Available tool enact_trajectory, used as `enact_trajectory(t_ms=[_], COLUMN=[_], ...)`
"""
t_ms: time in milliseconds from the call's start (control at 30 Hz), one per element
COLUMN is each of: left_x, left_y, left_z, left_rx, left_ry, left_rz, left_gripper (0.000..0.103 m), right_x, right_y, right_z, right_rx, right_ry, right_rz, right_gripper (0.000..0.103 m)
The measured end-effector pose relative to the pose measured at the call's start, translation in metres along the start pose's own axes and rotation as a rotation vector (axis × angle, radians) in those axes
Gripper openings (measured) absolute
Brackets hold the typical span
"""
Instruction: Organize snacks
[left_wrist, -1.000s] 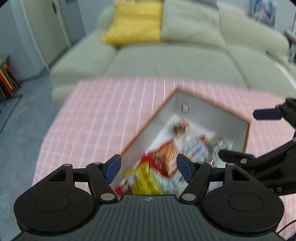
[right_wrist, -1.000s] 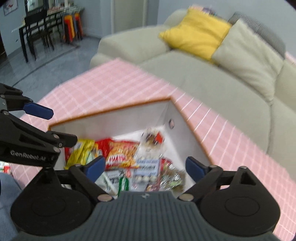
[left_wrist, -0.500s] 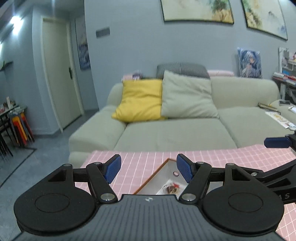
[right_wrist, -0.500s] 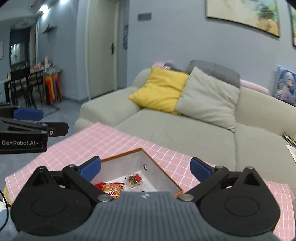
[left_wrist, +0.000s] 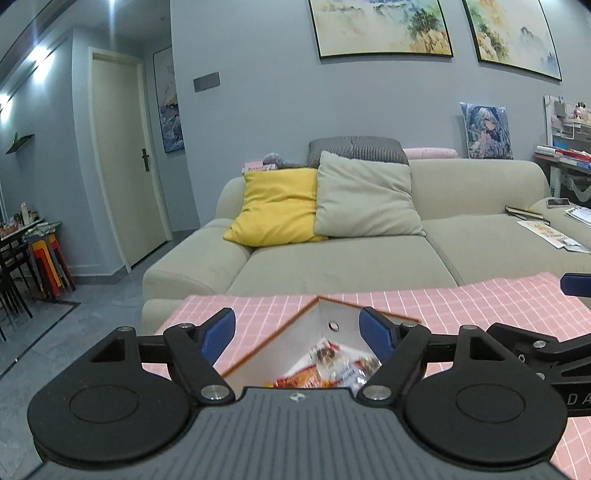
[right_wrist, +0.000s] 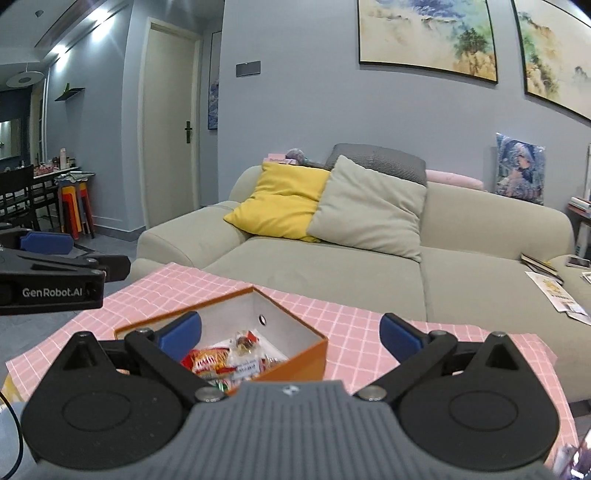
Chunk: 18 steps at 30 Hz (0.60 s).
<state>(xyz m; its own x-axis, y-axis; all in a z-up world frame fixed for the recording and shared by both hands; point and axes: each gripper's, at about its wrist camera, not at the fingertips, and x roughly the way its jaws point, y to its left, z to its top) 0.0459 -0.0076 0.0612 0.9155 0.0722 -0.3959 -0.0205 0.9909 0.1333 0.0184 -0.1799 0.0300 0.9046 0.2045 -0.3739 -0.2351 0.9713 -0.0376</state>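
An orange box (right_wrist: 295, 354) on the pink-checked counter (right_wrist: 354, 325) holds snack packets (right_wrist: 221, 360). Left tongs (left_wrist: 297, 330) and right tongs (right_wrist: 290, 332) hover above it, both spread wide and empty.

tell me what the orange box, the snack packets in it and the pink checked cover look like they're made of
Orange box: probably stiff cardboard, matte, with thin straight walls, a white inside and a punched round hole.
Snack packets: thin plastic film, glossy and crinkled, some of it clear.
Pink checked cover: likely woven cloth, matte; it lies soft and droops at the table's edge. A wipeable sheet can't be ruled out.
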Motion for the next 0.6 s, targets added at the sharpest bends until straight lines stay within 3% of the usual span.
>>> enact_trajectory(t_ms=[267, 600], left_x=[-0.003, 0.014], left_y=[-0.009, -0.008], left_z=[-0.037, -0.066], left_rx=[-0.006, -0.028], left_ry=[0.122, 0.267], left_rz=[-0.015, -0.008], left_gripper=[0.090, 0.090], right_x=[-0.013, 0.005], right_y=[0.005, 0.010], right_z=[-0.039, -0.058], right_rx=[0.027, 0.033], right_ry=[0.071, 0.141], right_rz=[0.005, 0.008], right_gripper=[0.099, 0.099])
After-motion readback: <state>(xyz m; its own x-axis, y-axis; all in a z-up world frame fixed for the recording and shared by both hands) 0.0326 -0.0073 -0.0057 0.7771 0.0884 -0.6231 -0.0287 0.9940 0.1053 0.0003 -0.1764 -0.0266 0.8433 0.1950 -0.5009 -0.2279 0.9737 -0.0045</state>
